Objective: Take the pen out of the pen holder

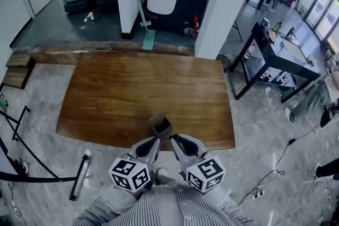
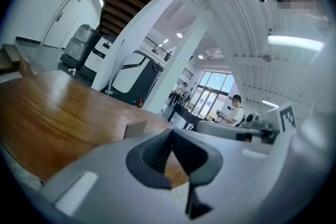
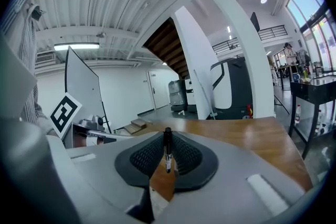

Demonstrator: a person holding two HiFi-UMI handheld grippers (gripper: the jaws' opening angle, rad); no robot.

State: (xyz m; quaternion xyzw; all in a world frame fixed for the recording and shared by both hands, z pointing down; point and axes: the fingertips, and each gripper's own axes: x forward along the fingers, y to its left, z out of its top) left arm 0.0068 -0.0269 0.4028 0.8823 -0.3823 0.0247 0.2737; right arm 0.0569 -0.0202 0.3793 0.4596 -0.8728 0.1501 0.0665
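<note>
A small brown pen holder (image 1: 160, 124) stands near the front edge of the wooden table (image 1: 132, 92). In the left gripper view the pen holder (image 2: 135, 129) shows just beyond the left jaw. My right gripper (image 3: 167, 135) is shut on a black pen (image 3: 167, 150), which stands upright between its pads. In the head view the right gripper (image 1: 172, 138) sits just right of the holder, and the pen cannot be made out there. My left gripper (image 1: 155, 140) is close below the holder. Its jaws (image 2: 171, 132) meet at the tips with nothing between them.
A long-handled mop (image 1: 139, 2) leans by a white column (image 1: 225, 2) behind the table. A black side table (image 1: 275, 53) stands at the right. Black stanchion rails (image 1: 21, 140) stand at the left. Cables (image 1: 275, 166) lie on the floor at the right.
</note>
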